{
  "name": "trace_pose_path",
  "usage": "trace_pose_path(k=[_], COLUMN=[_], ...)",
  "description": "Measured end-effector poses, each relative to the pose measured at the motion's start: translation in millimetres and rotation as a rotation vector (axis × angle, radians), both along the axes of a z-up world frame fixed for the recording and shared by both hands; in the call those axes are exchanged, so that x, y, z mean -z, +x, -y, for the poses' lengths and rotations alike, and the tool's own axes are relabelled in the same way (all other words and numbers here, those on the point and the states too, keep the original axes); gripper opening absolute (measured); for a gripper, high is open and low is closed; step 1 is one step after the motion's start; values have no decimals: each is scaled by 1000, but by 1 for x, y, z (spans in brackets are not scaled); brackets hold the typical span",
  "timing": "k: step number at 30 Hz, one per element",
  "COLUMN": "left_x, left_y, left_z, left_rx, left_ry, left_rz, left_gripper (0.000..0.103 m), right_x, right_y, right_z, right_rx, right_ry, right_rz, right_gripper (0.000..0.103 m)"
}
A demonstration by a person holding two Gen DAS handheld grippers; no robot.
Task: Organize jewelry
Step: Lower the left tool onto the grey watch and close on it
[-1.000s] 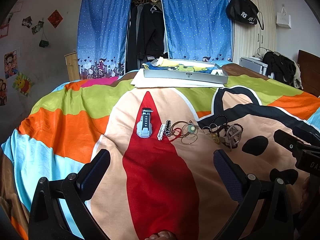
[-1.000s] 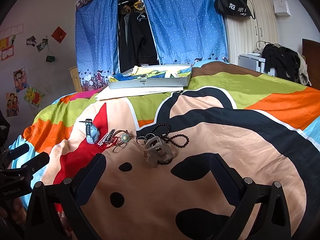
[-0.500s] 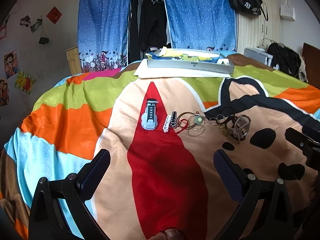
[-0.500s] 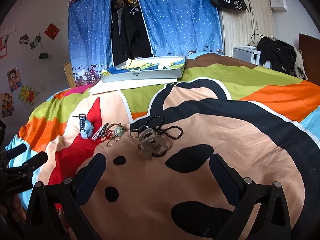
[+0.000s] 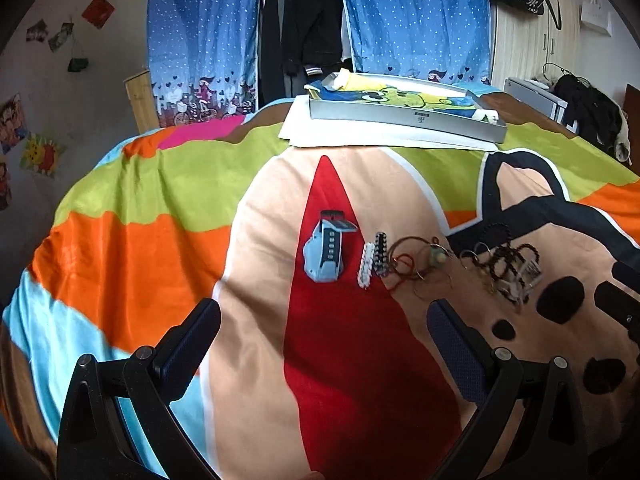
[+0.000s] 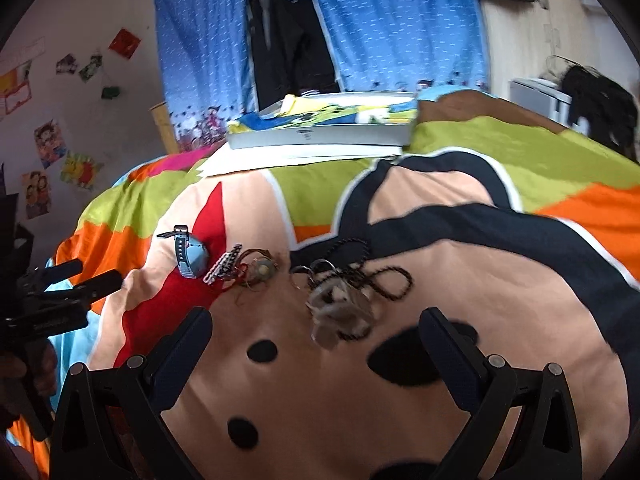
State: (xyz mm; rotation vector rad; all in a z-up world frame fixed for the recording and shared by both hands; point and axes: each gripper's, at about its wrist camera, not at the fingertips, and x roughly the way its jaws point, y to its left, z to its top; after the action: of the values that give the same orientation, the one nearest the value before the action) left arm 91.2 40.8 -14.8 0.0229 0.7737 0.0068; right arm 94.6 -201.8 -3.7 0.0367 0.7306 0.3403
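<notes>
Both of our grippers hover over the colourful bedspread (image 5: 132, 248) with fingers spread wide and nothing between them. Ahead of our left gripper (image 5: 324, 340) lies the light blue watch (image 5: 326, 254), and just right of it the two beaded bracelets (image 5: 374, 260), then the thin wire bangles (image 5: 416, 258). Ahead of our right gripper (image 6: 316, 344) sits the grey hair claw (image 6: 338, 312), tangled with the dark bead strings (image 6: 384, 280). Well beyond the row, at the far edge, rests the flat grey tray (image 5: 404, 114).
</notes>
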Motion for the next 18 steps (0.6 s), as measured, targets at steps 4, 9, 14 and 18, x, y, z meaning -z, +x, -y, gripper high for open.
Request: trace_pose_path(k=[4,9,14,18], left_x=[14,31,43,54], left_y=[24,55,79,93], left_z=[-11,-31,-44,-46], left_rx=[23,49,59,80], left_ry=[-26,-84,-137,-169], left_rz=[-5,-36,-52,-78], left_gripper=[101,83,77,60], right_x=[5,18,33,45], right_y=[25,61,89,109], right_z=[-15,-29,-44,-56], right_rx=[-91,-174,-222,-245], right_ry=[-1,-6,-4,18], right_rz=[2,-41,-92,-145], right_gripper=[103,102,87,71])
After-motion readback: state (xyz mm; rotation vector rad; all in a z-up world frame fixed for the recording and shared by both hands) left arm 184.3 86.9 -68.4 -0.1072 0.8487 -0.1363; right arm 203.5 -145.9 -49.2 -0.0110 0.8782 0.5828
